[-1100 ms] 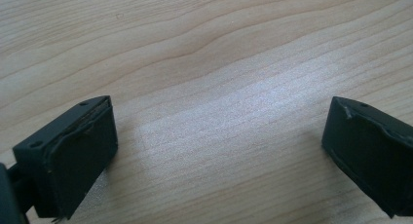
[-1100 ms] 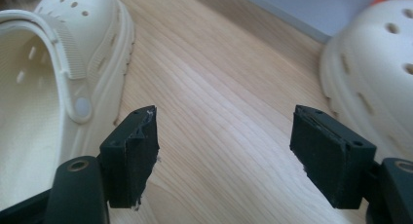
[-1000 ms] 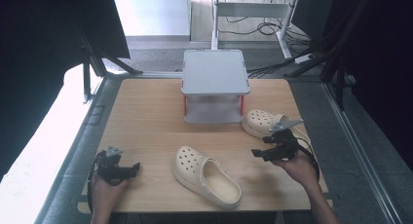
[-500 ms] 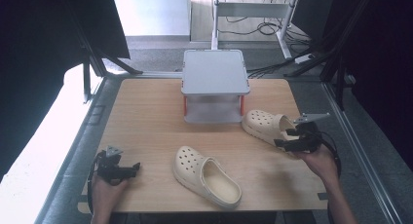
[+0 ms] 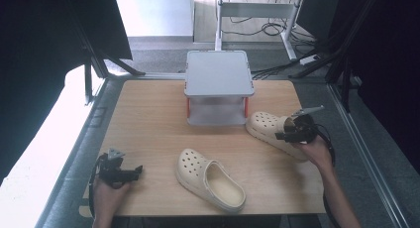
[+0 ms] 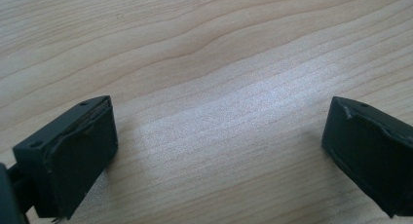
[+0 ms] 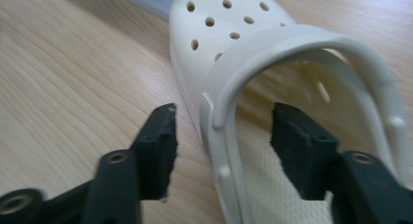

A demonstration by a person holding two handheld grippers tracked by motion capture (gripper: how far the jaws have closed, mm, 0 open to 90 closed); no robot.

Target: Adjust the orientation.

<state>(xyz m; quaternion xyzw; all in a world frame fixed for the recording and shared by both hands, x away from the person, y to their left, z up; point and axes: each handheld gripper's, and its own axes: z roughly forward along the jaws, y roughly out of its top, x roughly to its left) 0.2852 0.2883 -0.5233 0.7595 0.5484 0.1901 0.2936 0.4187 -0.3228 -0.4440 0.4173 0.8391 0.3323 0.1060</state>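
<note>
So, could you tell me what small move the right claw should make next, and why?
Probably close the right claw: its jaws stand open astride the side wall of the far clog, one outside, one inside the opening, so it looks lined up for a grip.

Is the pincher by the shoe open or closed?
Open. The right gripper has its jaws apart, one outside the clog's side wall, one inside. Not squeezing yet.

Daylight from the back-left, blown-out white strip along the left edge of the high view. Both sides fall into black. Light wooden tabletop [image 5: 148, 119] evenly lit, soft shadows. Pale glare patch on the wood in the left gripper view; black jaws there blurred. Right gripper view soft at close range.
</note>
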